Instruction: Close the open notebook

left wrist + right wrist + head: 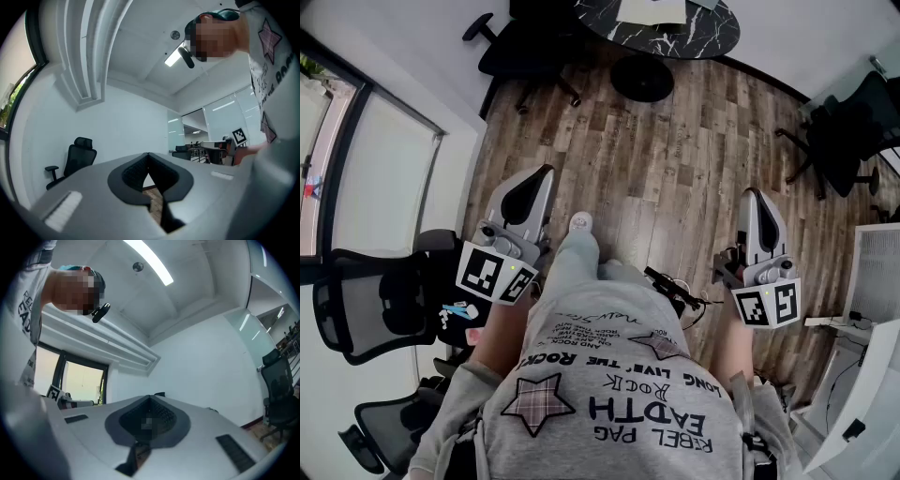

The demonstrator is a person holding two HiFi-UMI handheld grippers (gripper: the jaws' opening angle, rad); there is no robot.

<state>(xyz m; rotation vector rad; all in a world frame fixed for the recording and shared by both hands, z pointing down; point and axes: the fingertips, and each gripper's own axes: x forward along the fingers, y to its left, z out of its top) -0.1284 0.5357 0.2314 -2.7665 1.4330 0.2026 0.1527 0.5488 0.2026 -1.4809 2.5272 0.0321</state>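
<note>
Brown wood-look planks make up the floor, the largest surface in the head view, matte and streaked with grey grain. No open notebook lies on it or anywhere else I can identify, so the closing has not begun. Finding the book, reaching it and folding its cover over are all left.

At the top edge stands a black oval table with white marble veining, glossy and hard. On it rests a pale flat sheet-like thing, cut off by the frame. It may be the notebook, but I cannot tell.

Black mesh-backed office chairs sit at the lower left, upper left and right edge.

The person's soft grey printed sweatshirt fills the lower centre, with a plaid star patch.

Smooth grey moulded plastic forms the left gripper at centre left and the right gripper at centre right. Both are held out level over bare floor, well apart from the table.

In the left gripper view, that gripper's ribbed black pads press together at the tips with nothing between them. The right gripper is likewise pressed together and empty.

Each carries a white cube printed with black square markers.
</note>
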